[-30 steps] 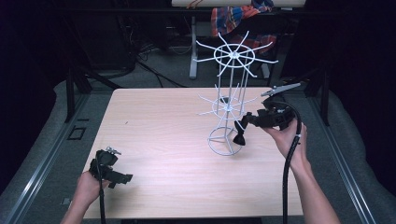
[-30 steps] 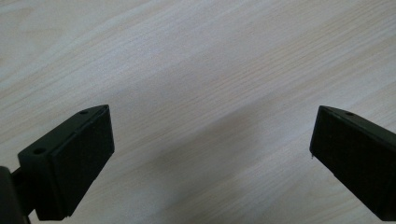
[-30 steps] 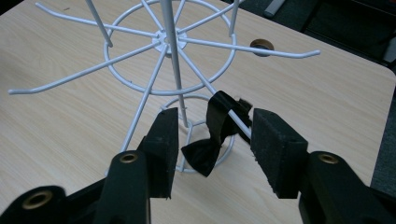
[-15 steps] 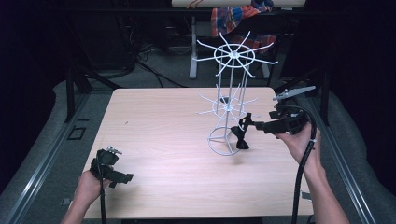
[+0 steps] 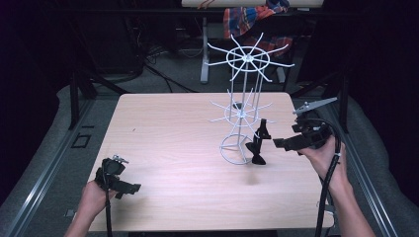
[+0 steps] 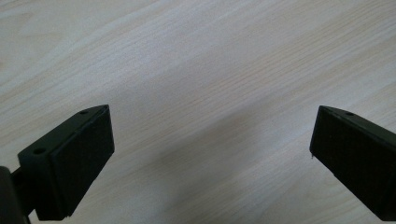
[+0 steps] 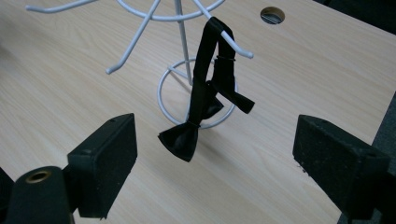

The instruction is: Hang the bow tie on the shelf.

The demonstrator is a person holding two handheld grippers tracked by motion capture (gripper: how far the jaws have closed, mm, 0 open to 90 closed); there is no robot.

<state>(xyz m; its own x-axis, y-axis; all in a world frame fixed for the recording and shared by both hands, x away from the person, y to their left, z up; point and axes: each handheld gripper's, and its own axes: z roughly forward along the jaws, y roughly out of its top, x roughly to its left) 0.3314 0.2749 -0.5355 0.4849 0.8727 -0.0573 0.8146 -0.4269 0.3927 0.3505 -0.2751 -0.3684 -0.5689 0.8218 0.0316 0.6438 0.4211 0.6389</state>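
A white wire rack (image 5: 243, 112) with two tiers of radiating hooks stands on the wooden table (image 5: 168, 143). A black bow tie (image 5: 257, 146) on its strap hangs from a lower hook on the rack's right side; in the right gripper view the bow tie (image 7: 187, 137) dangles from the hook (image 7: 233, 44) over the rack's ring base (image 7: 163, 100). My right gripper (image 5: 279, 143) is open, just right of the bow tie and apart from it. My left gripper (image 5: 134, 188) is open near the table's front left corner, over bare wood (image 6: 210, 93).
The table's right edge lies under my right hand (image 5: 323, 153). A round cable hole (image 7: 272, 15) sits in the tabletop beyond the rack. Behind the table stand a white post (image 5: 204, 49), cables on the floor and a plaid cloth (image 5: 249, 17).
My right gripper has let go of the bow tie, which now hangs from the rack's lower hook, and has drawn back to the right. The left gripper has not moved.
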